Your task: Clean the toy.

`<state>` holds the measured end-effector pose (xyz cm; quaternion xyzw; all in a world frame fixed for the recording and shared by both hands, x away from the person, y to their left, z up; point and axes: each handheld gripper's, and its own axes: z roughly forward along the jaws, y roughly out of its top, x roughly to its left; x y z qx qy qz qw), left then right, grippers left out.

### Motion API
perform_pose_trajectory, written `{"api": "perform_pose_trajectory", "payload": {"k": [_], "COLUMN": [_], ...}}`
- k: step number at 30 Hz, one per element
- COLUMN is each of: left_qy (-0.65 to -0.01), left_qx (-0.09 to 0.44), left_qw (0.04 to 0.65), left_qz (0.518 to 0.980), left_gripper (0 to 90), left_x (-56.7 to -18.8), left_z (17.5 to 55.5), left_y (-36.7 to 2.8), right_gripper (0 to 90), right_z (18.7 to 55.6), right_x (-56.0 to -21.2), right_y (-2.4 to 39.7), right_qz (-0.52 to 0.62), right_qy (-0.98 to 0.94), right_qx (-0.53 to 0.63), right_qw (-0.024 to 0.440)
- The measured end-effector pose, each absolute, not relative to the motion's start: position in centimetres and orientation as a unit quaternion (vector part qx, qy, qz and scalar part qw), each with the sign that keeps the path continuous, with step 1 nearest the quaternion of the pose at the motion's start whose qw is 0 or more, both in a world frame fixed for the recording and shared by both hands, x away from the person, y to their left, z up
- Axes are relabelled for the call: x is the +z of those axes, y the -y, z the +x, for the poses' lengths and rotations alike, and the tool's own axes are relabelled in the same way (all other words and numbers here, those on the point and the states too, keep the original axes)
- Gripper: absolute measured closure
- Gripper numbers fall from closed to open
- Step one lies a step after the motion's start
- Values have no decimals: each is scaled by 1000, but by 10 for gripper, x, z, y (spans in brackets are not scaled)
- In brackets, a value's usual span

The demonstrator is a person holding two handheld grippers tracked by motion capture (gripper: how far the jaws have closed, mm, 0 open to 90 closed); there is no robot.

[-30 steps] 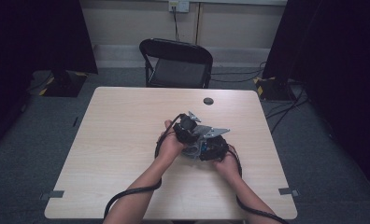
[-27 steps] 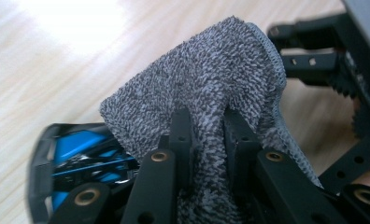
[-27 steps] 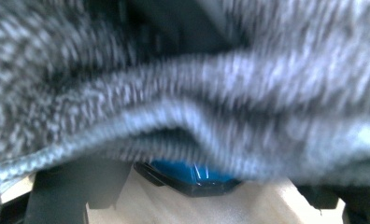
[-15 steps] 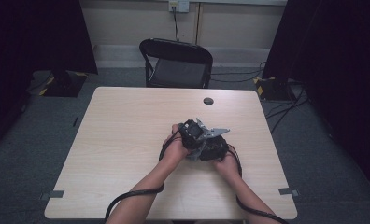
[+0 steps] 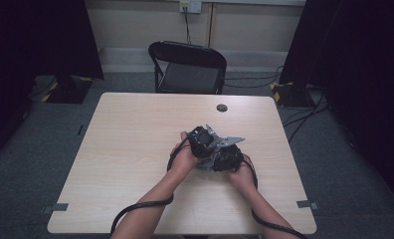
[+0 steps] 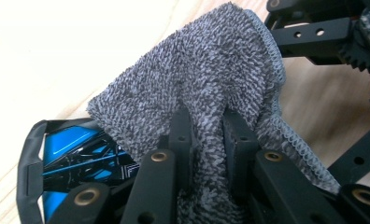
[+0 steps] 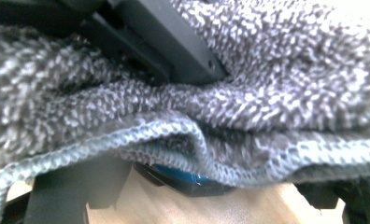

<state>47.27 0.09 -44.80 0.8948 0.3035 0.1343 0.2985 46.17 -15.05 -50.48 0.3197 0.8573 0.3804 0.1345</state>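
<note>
Left gripper [image 6: 206, 140] pinches grey cloth [image 6: 197, 88]; right gripper's grip unclear.

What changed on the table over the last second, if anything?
Nearly nothing. The left gripper stays clamped on the grey cloth, close against the right gripper over the middle of the table. Neither hand has visibly moved, and the small dark disc sits where it was.

The table [image 5: 125, 149] has lots of bare room on the left and far side. Only a small black disc [image 5: 222, 107] sits near the far edge, well apart from the hands.
</note>
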Motion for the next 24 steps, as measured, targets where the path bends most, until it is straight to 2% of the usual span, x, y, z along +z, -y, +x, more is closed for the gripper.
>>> {"api": "perform_pose_trajectory", "payload": {"k": [8, 24], "left_qy": [-317, -360], "left_qx": [154, 162], "left_qw": [287, 275], "left_qz": [891, 877], "left_gripper": [764, 764], "left_x": [-444, -444], "left_z": [480, 504], "left_y": [-10, -39], "right_gripper": [238, 237], "right_z": [462, 462], "right_x": [-505, -505], "right_y": [151, 151], "right_qz": [319, 318], "right_qy": [-858, -858], "right_qx": [380, 380], "right_qw": [134, 135]}}
